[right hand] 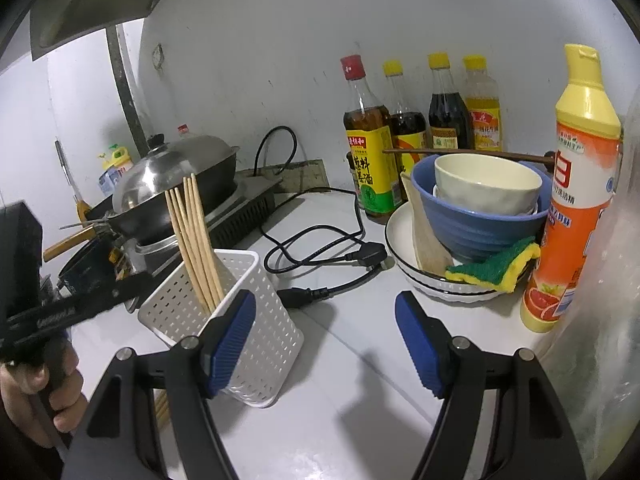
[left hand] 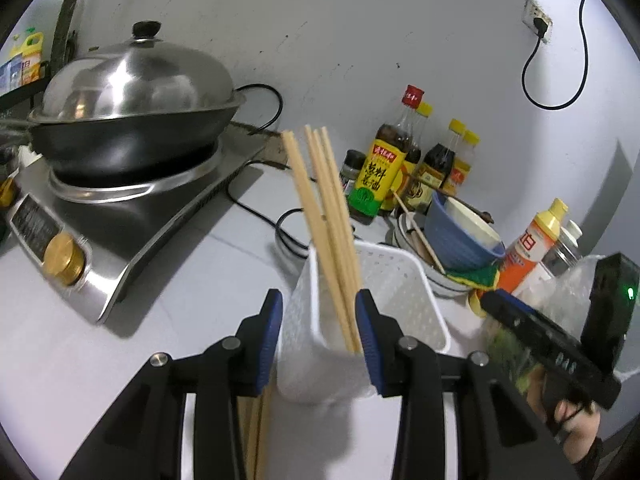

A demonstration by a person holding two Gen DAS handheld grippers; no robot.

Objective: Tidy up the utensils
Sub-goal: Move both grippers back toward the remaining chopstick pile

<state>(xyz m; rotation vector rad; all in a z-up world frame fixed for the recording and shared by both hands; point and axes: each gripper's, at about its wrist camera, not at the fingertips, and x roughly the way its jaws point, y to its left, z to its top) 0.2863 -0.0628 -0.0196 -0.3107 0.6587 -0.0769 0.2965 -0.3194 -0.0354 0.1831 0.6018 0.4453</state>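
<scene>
Straddling the white perforated holder (left hand: 372, 304), the left gripper (left hand: 319, 340) has its jaws apart, gripping nothing; 4 chopsticks (left hand: 324, 216) stand inside, long axes near upright, tips leaning away. More chopsticks (left hand: 256, 432) lie beneath the left gripper, partly hidden. The right gripper (right hand: 325, 344), also spread, hovers just beside the holder over the counter (right hand: 352, 420).

Chopsticks' (left hand: 328, 216) lower ends hidden inside basket (left hand: 400, 292)

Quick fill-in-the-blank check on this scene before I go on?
1. The chopsticks stand in the white ____.
2. The sponge lies on the plate's rim, against the ____ bowl.
3. The right gripper is ____.
4. The wok wears a metal ____.

Missing: basket; blue; open; lid
</scene>
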